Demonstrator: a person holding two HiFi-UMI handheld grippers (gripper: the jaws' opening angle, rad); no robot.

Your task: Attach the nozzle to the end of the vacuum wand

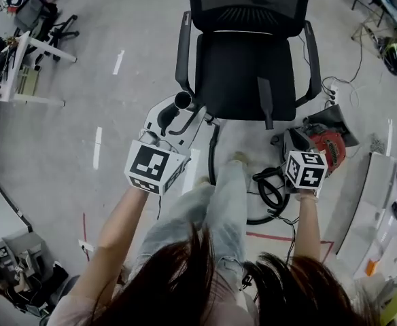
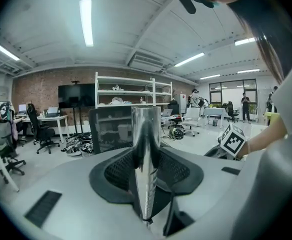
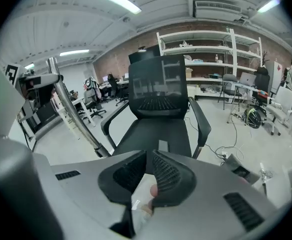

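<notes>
Left gripper [image 2: 146,156] jaws clamped the chrome vacuum wand [image 2: 145,124], its open end beside the office chair's [image 1: 232,73] armrest, while the dark nozzle [image 1: 265,102] lay on that chair's seat and the right gripper [image 3: 149,156], shut and empty, hung before the chair, so fetching the nozzle seemingly came next, calling for opened jaws.

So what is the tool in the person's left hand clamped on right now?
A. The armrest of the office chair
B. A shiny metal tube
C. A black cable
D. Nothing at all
B: in the left gripper view, the left gripper has its black fingers closed on either side of a shiny metal tube that sticks up between them.
</notes>
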